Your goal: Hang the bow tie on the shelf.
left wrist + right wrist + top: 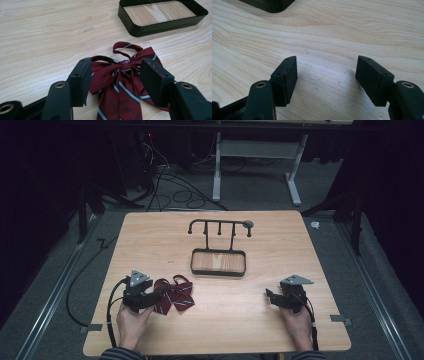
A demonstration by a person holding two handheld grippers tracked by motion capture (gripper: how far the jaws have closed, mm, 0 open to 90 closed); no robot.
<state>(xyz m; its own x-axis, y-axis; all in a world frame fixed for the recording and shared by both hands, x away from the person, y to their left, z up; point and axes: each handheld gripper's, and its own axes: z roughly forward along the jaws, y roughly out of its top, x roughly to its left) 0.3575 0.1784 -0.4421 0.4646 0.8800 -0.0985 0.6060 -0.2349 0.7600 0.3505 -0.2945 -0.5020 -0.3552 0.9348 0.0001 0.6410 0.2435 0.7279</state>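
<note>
A dark red bow tie (176, 295) with pale stripes lies flat on the wooden table at front left. My left gripper (157, 295) is open, its jaws standing either side of the bow tie (120, 75) near the knot, with the neck loop beyond them. The left gripper (116, 65) pads show gaps to the cloth. At front right my right gripper (270, 296) rests open above bare wood, and the right gripper (325, 62) has nothing between its jaws. A black hanger stand (220, 225) with several hooks rises from a black tray base (218, 271) mid-table.
The tray base's wall (160, 26) lies past the bow tie, up and to the right, and its corner (269, 5) is at the top of the right gripper view. Bare tabletop (230, 310) separates the two hands. Cables (170, 190) and a white desk frame (218, 165) lie on the floor behind.
</note>
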